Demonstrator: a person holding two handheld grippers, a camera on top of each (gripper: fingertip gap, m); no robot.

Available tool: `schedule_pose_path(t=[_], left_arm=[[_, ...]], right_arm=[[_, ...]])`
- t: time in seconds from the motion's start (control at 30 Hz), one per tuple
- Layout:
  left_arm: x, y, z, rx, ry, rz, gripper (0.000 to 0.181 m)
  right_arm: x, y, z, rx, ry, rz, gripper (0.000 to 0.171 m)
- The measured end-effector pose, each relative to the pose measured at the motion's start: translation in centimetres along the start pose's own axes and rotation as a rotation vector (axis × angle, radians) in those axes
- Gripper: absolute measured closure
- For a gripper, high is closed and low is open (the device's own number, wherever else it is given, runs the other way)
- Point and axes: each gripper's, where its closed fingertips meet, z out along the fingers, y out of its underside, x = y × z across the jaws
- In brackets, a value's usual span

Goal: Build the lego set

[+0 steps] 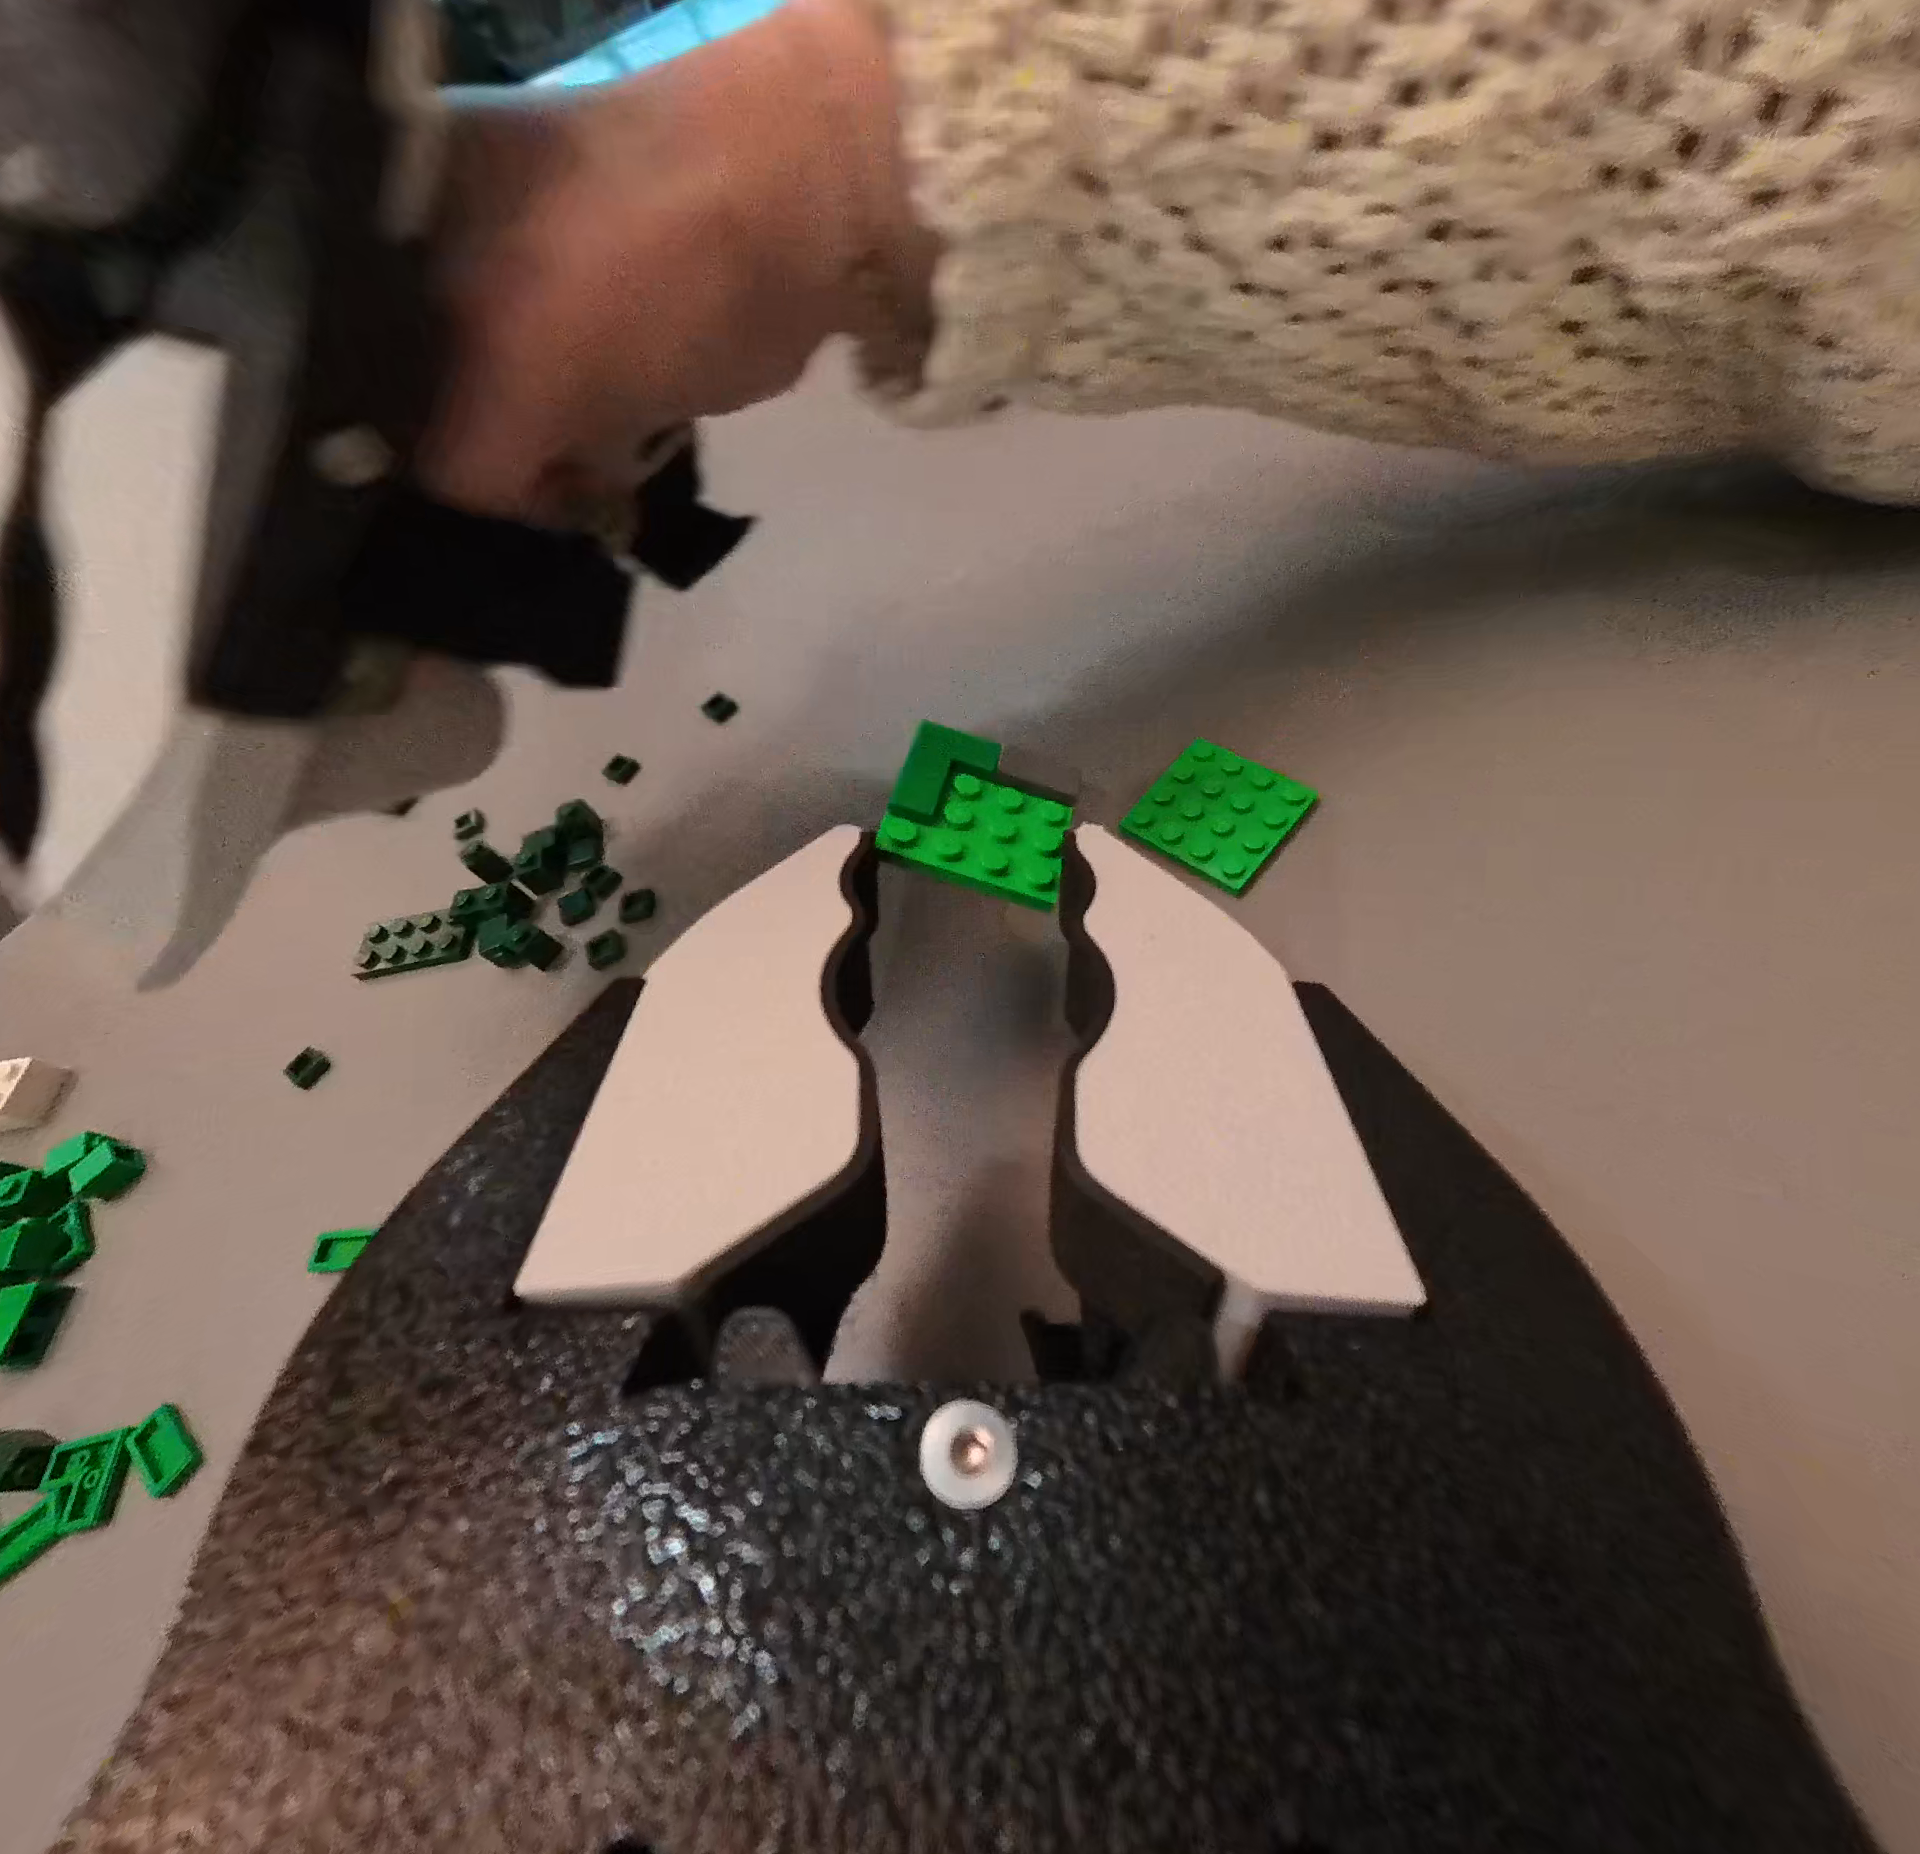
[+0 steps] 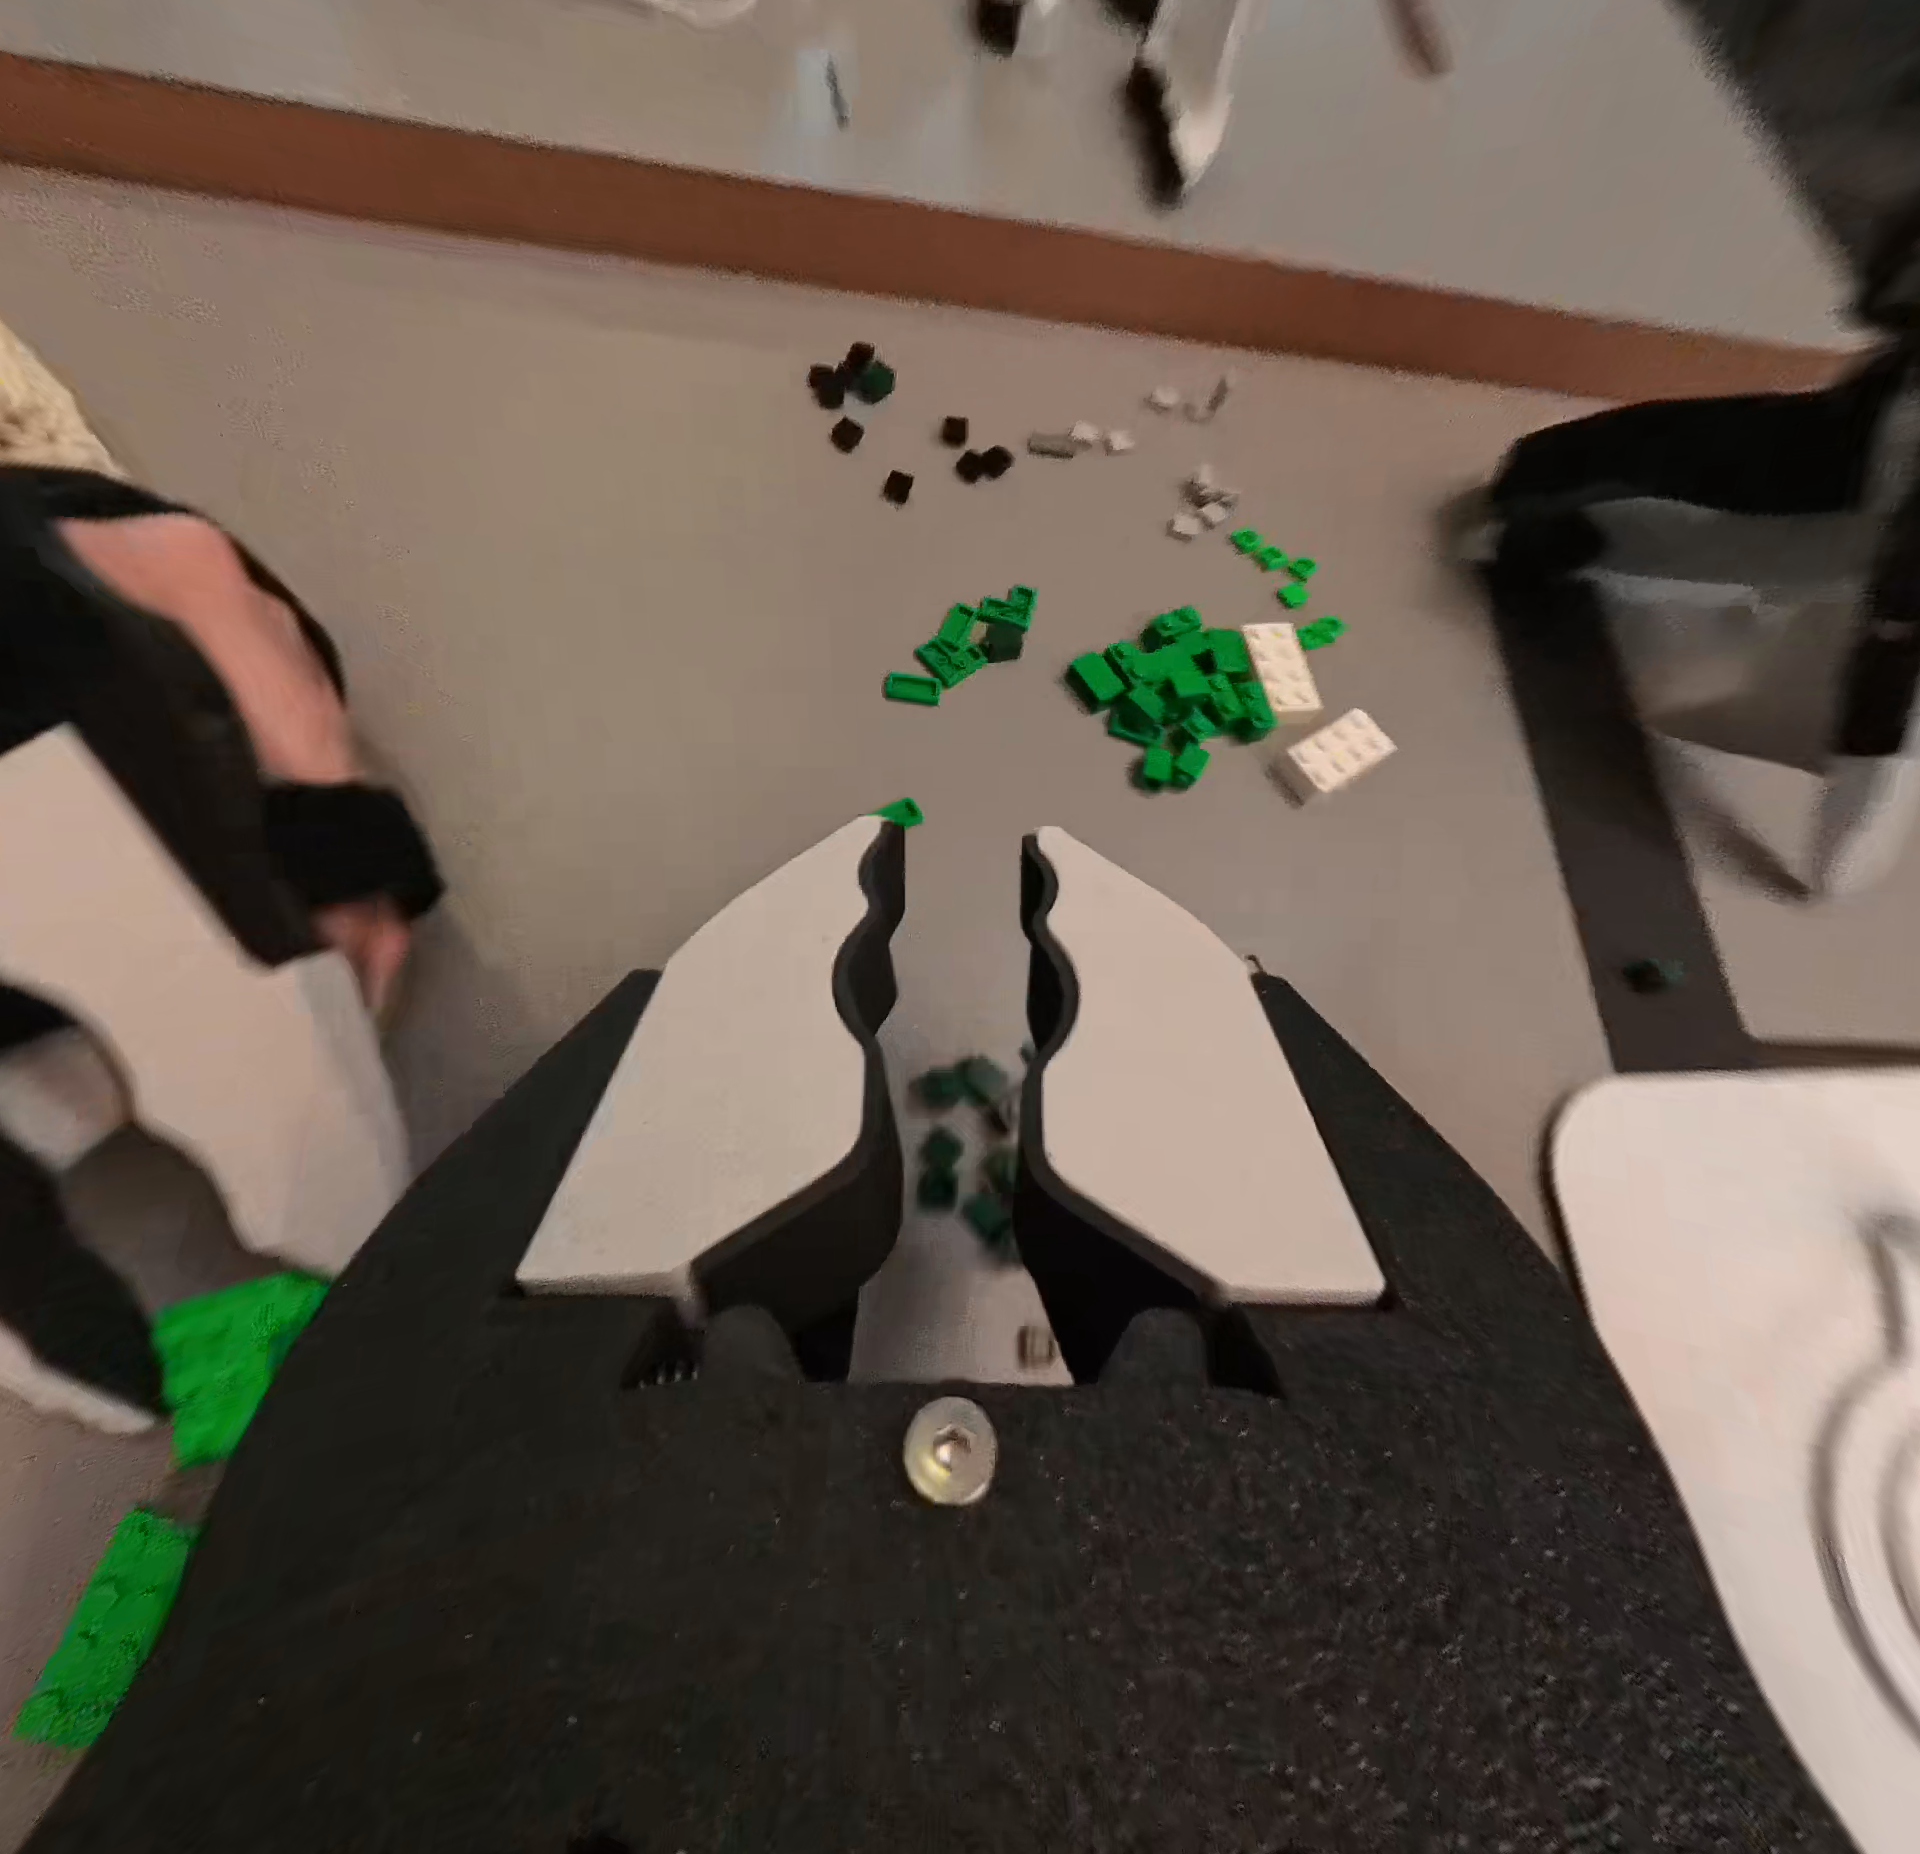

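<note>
Beside bright green plate (image 1: 1218,815): left gripper (image 1: 971,848) clamping studded plate (image 1: 982,838); right gripper (image 2: 961,843) parted, empty.

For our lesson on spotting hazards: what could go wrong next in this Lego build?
1. The left gripper pinches the green plate only by its near edge; it may twist or slip free.
2. The right gripper hangs open above dark green pieces and could scatter them.
</note>
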Motion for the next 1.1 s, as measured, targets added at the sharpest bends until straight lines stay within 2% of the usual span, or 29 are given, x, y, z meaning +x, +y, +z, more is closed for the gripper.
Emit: schedule_pose_path(t=[0.23,0.33,0.43,0.53,0.63,0.77,1.0,1.1], left_arm=[[0.1,0.1,0.0,-0.005,0.007,0.002,0.147],[0.2,0.2,0.1,-0.012,0.008,0.014,0.147],[0.2,0.2,0.1,-0.012,0.009,0.015,0.147],[0.1,0.1,0.0,-0.004,0.012,-0.001,0.147],[-0.1,0.0,-0.1,0.008,0.02,-0.029,0.147],[-0.1,-0.1,-0.2,0.013,0.026,-0.039,0.147],[0.3,0.2,0.0,-0.009,0.028,0.004,0.147],[0.4,0.2,0.1,-0.015,0.031,0.012,0.147]], right_arm=[[3.5,-1.0,6.1,-0.218,-0.04,-0.072,0.153],[6.2,0.1,7.3,-0.366,0.018,-0.078,0.154],[6.9,0.8,7.8,-0.434,-0.074,0.008,0.155],[5.6,1.9,7.3,-0.52,-0.198,0.002,0.17],[3.0,2.2,6.8,-0.51,-0.304,-0.077,0.163],[-0.7,2.8,6.3,-0.463,-0.399,-0.28,0.14],[-1.9,3.9,6.6,-0.531,-0.396,-0.416,0.141],[-1.9,3.4,6.9,-0.533,-0.405,-0.401,0.142]])
